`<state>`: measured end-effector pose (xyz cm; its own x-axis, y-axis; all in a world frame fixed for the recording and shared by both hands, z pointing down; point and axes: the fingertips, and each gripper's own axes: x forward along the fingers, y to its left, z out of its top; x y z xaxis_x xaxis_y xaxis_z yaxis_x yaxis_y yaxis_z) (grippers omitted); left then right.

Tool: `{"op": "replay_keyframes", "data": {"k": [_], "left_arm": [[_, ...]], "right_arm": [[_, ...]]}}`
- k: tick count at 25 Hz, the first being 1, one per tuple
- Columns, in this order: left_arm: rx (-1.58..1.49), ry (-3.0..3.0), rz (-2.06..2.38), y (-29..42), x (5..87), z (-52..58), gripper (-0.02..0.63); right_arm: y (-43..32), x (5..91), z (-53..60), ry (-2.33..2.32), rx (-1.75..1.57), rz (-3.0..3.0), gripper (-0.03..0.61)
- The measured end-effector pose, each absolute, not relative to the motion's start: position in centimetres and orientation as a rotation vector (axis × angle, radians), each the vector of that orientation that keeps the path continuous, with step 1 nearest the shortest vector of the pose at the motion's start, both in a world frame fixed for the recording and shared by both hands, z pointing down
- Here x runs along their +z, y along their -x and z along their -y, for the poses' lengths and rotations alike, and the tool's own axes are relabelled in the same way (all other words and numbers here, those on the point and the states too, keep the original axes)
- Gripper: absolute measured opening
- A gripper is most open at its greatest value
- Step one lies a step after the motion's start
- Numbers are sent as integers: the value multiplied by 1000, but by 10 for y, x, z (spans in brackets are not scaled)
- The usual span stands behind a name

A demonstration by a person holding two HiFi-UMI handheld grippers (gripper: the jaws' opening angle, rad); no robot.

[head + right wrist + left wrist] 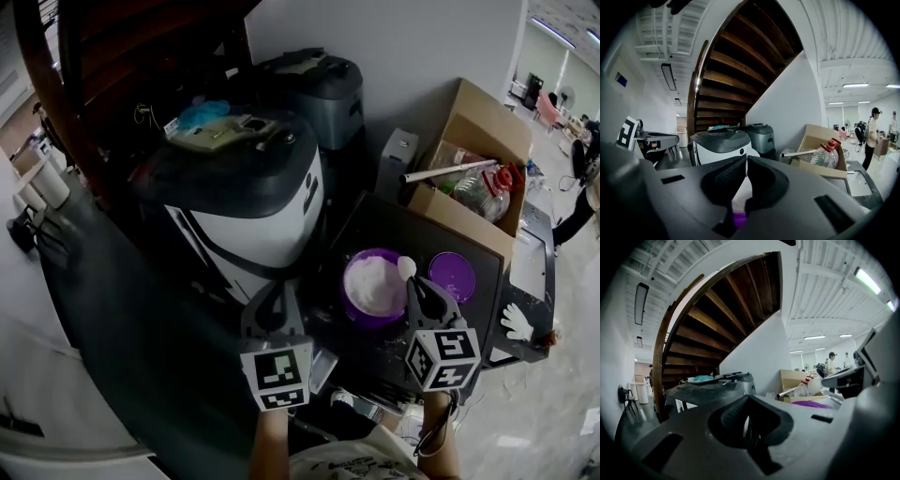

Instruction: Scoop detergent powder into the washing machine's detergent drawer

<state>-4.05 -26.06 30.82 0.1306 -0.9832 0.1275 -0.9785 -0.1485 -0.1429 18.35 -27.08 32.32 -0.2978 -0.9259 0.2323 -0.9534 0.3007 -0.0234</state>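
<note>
A purple tub (373,289) full of white detergent powder stands on a dark surface (375,230) to the right of the white washing machine (253,206) with a dark lid. My right gripper (418,287) is shut on a white scoop (407,269), whose bowl hangs over the tub's right rim. In the right gripper view the scoop's white handle (741,194) is pinched between the jaws. My left gripper (275,294) is shut and empty, just left of the tub by the machine's front. I cannot make out a detergent drawer.
The tub's purple lid (452,277) lies to the right of the tub. A cardboard box (478,127) with a plastic bottle (483,192) stands behind. A second grey machine (323,94) is at the back. Wooden stairs (736,70) rise overhead. A person (871,136) stands far right.
</note>
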Motion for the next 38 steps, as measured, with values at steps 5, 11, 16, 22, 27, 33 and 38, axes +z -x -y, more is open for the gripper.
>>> {"op": "replay_keyframes", "data": {"k": [5, 11, 16, 22, 27, 33, 38], "left_arm": [[-346, 2334, -2054, 33, 319, 280, 2], [-391, 2335, -2084, 27, 334, 293, 2], [-436, 2356, -2076, 27, 346, 301, 2], [-478, 2404, -2041, 29, 356, 311, 2], [-509, 2446, -1995, 29, 362, 318, 2], [-530, 2494, -1955, 23, 369, 324, 2], [-533, 2524, -1920, 17, 370, 328, 2]], "right_arm": [[-188, 338, 291, -1646, 307, 2382, 21], [-190, 358, 304, -1542, 366, 2368, 21], [-189, 369, 311, -1486, 409, 2330, 21], [-186, 378, 318, -1456, 437, 2261, 21], [-179, 385, 322, -1406, 443, 2192, 21], [-174, 395, 330, -1355, 456, 2124, 21], [-176, 405, 335, -1300, 485, 2050, 21]]}}
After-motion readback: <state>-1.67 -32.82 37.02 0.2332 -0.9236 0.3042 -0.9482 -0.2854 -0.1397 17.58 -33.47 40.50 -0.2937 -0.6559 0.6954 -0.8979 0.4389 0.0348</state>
